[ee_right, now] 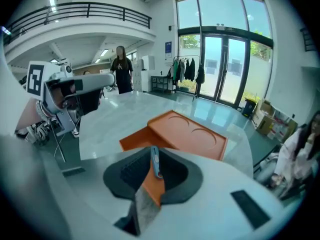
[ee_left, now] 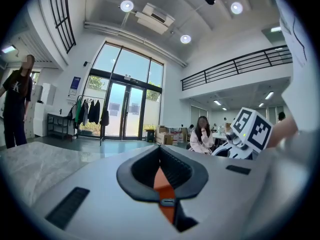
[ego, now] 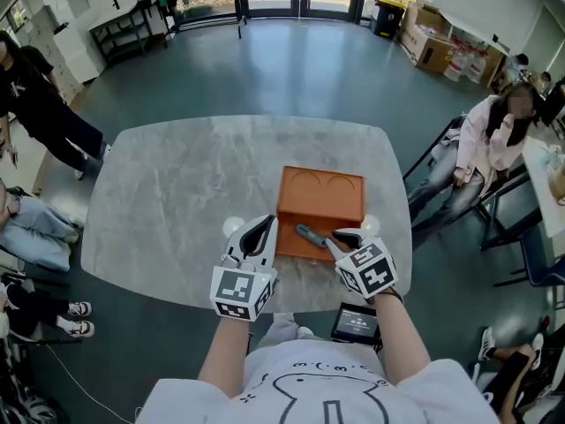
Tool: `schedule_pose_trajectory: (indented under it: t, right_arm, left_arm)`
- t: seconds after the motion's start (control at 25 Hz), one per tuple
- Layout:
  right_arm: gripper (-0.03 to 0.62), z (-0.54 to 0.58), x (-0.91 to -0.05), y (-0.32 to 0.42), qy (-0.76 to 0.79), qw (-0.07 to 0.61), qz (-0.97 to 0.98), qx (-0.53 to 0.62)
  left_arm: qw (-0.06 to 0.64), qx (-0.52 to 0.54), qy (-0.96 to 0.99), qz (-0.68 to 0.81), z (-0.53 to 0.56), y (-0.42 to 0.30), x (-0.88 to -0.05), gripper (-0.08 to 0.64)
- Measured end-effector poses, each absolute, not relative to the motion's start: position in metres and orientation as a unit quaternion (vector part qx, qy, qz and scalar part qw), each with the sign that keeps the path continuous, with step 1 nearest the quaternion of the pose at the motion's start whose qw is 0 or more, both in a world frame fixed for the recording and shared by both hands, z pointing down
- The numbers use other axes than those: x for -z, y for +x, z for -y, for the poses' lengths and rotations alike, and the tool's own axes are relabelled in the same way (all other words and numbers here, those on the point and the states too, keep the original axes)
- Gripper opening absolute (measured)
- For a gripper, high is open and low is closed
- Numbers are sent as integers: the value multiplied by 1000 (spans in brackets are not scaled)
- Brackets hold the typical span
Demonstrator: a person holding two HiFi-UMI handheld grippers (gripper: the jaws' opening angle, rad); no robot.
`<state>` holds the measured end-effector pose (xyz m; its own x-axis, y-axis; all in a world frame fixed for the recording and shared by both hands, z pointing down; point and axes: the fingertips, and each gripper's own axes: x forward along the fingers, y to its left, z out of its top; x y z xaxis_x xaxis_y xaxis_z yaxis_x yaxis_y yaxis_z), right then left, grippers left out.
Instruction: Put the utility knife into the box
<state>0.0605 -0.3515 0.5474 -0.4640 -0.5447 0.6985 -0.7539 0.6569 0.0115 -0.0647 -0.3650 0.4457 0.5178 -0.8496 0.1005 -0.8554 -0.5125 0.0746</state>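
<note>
An orange box (ego: 322, 197) lies on the grey marble table (ego: 177, 193), its lid marked with two round hollows (ee_right: 192, 131). A lower orange part (ee_right: 132, 138) sticks out at its near side. My right gripper (ego: 334, 239) hovers over the box's near edge, shut on a slim grey-blue utility knife (ego: 309, 234). The knife (ee_right: 156, 163) stands upright between the pads, pointing toward the box. My left gripper (ego: 263, 228) hangs just left of the box's near corner. Its jaws (ee_left: 160, 156) stand a narrow gap apart, with only the orange box showing through.
The table's near edge (ego: 291, 303) runs just below both grippers. A person sits at the right (ego: 485, 144), and another stands at the far left (ego: 35, 95). Cardboard boxes (ego: 433, 47) are stacked at the back right. A dark device (ego: 357, 322) hangs at my waist.
</note>
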Motion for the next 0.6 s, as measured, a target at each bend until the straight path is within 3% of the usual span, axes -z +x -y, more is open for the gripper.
schedule_pose_trajectory:
  t: [0.24, 0.6]
  right_arm:
    - [12, 327, -499, 69, 403, 268, 866, -124]
    - [8, 295, -423, 79, 445, 129, 883, -68]
  left_arm:
    - [39, -19, 867, 497, 339, -50, -424, 15]
    - [5, -10, 866, 500, 303, -39, -398, 15]
